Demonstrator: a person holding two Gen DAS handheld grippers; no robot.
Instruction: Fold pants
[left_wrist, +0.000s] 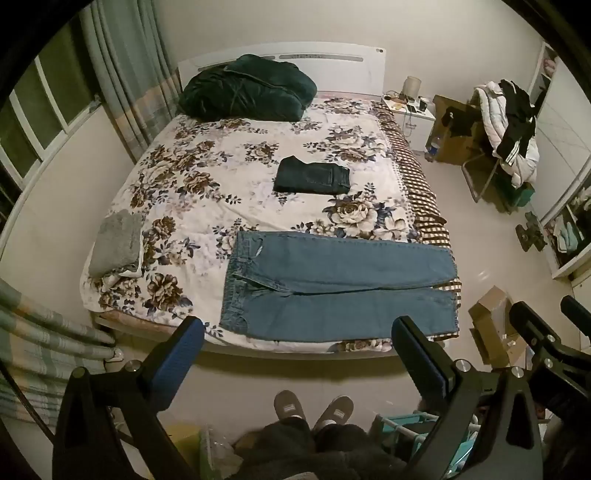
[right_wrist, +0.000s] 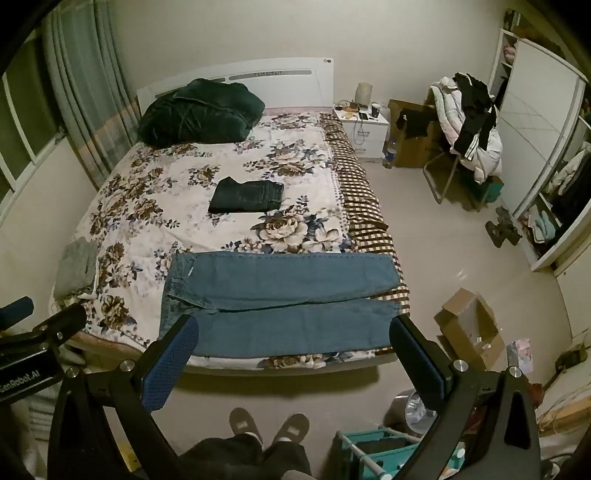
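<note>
The blue jeans (left_wrist: 332, 291) lie flat on the bed (left_wrist: 207, 177), at about 6 o'clock on it, right by the near edge. The waist points to 9 o'clock and the two legs run side by side to 3 o'clock, out to the bed's side. The legs are not laid one on top of the other. So no fold has been made on these jeans yet, as far as I can see.

A dark pair of pants (left_wrist: 312, 180) sits in the middle of the bed, folded up small and neat. That pair looks done. A grey cloth (left_wrist: 116, 242) sits folded near 8 o'clock on the bed.

The left claw (left_wrist: 295, 332) is wide apart and holds nothing. The right claw (right_wrist: 291, 332) is wide apart too, with nothing in it. Both hang in the air on this side of the bed and tip down at the jeans. Neither one touches the cloth.

The person stands at the foot of the bed, slippers (right_wrist: 269, 424) on the floor.

I think all the folding of the blue jeans is still left: one leg over the other, then fold it up short.
</note>
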